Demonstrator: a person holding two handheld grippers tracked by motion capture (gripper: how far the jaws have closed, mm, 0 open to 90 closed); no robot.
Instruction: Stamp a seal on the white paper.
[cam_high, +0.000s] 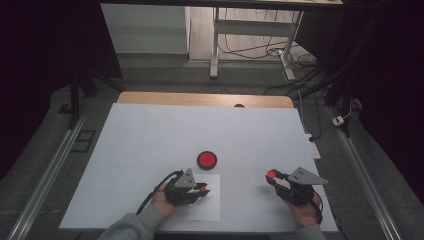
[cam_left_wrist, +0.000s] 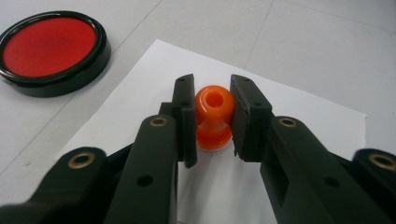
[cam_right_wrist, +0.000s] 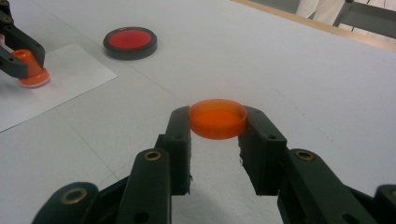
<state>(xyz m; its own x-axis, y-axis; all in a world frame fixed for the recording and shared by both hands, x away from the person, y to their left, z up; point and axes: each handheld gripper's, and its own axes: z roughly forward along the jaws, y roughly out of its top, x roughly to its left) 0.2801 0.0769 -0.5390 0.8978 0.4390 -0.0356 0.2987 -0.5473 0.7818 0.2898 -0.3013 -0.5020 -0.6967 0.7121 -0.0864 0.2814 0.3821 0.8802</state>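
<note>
My left gripper (cam_high: 203, 189) (cam_left_wrist: 212, 119) is shut on a small orange stamp (cam_left_wrist: 213, 116) with a knob top and a wider base, standing upright on a white paper sheet (cam_high: 206, 204) (cam_left_wrist: 299, 121). The right gripper view shows that stamp (cam_right_wrist: 31, 70) at far left. My right gripper (cam_high: 271, 175) (cam_right_wrist: 217, 126) is shut on an orange round cap (cam_right_wrist: 218, 118) (cam_high: 271, 173), held a little above the table with its open side up. A round red ink pad in a black case (cam_high: 206, 159) (cam_left_wrist: 50, 49) (cam_right_wrist: 130, 42) lies just beyond the paper.
A large white sheet (cam_high: 150, 135) covers the table, with a strip of wood (cam_high: 200, 98) showing at the far edge. Beyond it are a desk frame (cam_high: 215, 45) and cables on the floor.
</note>
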